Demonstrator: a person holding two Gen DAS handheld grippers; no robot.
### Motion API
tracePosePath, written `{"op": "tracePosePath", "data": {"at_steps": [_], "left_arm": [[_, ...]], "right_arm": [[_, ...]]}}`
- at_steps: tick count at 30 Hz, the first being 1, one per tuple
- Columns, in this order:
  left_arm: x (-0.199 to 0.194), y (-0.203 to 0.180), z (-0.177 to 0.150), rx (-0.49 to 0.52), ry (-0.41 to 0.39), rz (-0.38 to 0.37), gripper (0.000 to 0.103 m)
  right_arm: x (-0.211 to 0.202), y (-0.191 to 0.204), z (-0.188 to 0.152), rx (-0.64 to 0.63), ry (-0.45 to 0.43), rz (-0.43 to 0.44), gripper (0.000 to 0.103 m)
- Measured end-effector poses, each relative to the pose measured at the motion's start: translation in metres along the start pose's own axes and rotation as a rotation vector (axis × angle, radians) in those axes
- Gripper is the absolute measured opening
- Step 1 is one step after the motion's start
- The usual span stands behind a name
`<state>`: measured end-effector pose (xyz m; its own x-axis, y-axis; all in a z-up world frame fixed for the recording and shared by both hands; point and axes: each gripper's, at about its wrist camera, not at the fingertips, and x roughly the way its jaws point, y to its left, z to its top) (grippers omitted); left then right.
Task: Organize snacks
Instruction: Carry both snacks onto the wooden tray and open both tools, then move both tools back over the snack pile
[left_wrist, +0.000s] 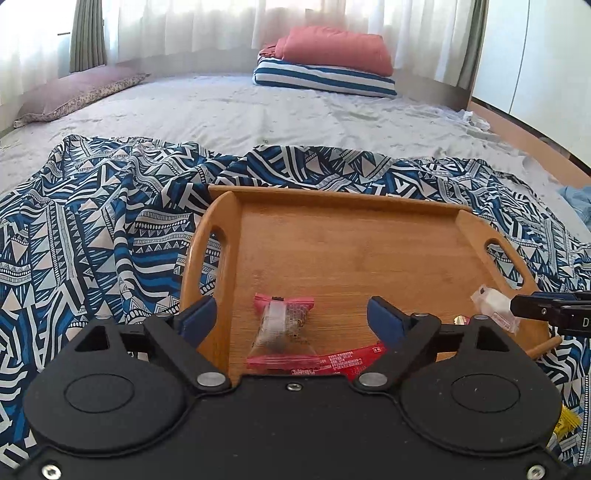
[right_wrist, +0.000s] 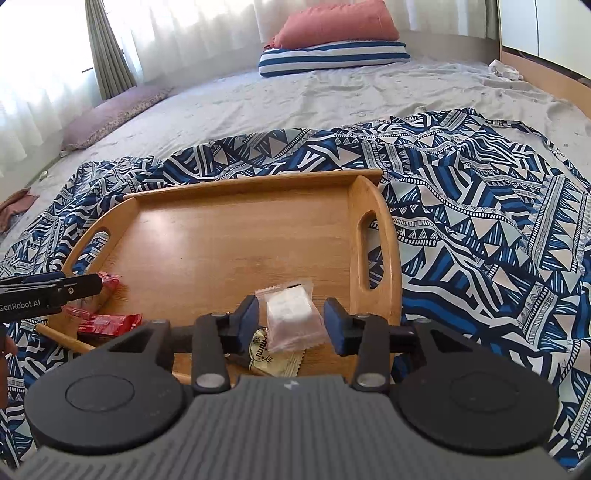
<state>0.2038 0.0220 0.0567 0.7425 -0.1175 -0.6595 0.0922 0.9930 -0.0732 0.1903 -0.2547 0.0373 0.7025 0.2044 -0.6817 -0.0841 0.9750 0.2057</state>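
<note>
A wooden tray (left_wrist: 332, 236) with two handle slots lies on a blue patterned cloth; it also shows in the right wrist view (right_wrist: 229, 229). My left gripper (left_wrist: 291, 314) is open over the tray's near left part, with a pink snack packet (left_wrist: 282, 325) between its fingers and a red packet (left_wrist: 347, 360) beside it. My right gripper (right_wrist: 290, 317) is open around a clear packet with a white snack (right_wrist: 291, 314), which rests over a yellow packet (right_wrist: 273, 360). In the left wrist view the white packet (left_wrist: 493, 302) sits at the right gripper's tip.
The blue patterned cloth (left_wrist: 92, 240) covers the near bed. A striped cushion with a red pillow (left_wrist: 332, 59) lies at the far side, a mauve pillow (left_wrist: 74, 92) at far left. A yellow packet (left_wrist: 567, 424) lies on the cloth at right.
</note>
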Motion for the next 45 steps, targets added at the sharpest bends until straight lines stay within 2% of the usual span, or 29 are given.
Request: {"op": "tracePosePath", "data": {"at_steps": [4,13,21,28,35,36,39,40,42,44,45], "left_arm": [[-0.022,-0.002,-0.004,0.026,-0.037,-0.007,0.099],[-0.066,-0.009,-0.029,0.076,-0.084,-0.047,0.103],[-0.090,-0.020,-0.055,0.104,-0.074,-0.088,0.103],[-0.097,-0.023,-0.077,0.087,-0.042,-0.109,0.103],[-0.099,-0.029,-0.099,0.110,-0.036,-0.101,0.103],[-0.099,-0.028,-0.102,0.107,-0.032,-0.107,0.101],[-0.095,-0.025,-0.109,0.075,0.008,-0.126,0.080],[-0.093,-0.024,-0.110,0.063,0.021,-0.132,0.076],[-0.093,-0.022,-0.113,0.035,0.027,-0.141,0.073],[-0.094,-0.022,-0.114,0.033,0.024,-0.134,0.065],[-0.095,-0.023,-0.115,0.037,0.023,-0.131,0.057]], "right_arm": [[-0.016,0.004,-0.006,-0.026,-0.023,0.011,0.070],[-0.050,0.018,-0.035,-0.090,-0.068,0.052,0.089],[-0.070,0.034,-0.059,-0.157,-0.092,0.055,0.095],[-0.077,0.041,-0.079,-0.191,-0.124,0.032,0.102],[-0.077,0.047,-0.096,-0.226,-0.126,0.011,0.103],[-0.077,0.048,-0.098,-0.229,-0.127,0.010,0.103],[-0.077,0.049,-0.102,-0.230,-0.129,0.004,0.103],[-0.077,0.049,-0.103,-0.230,-0.129,0.002,0.103],[-0.076,0.050,-0.105,-0.230,-0.129,-0.002,0.103],[-0.075,0.050,-0.107,-0.232,-0.130,-0.007,0.103],[-0.075,0.051,-0.108,-0.234,-0.130,-0.009,0.103]]}}
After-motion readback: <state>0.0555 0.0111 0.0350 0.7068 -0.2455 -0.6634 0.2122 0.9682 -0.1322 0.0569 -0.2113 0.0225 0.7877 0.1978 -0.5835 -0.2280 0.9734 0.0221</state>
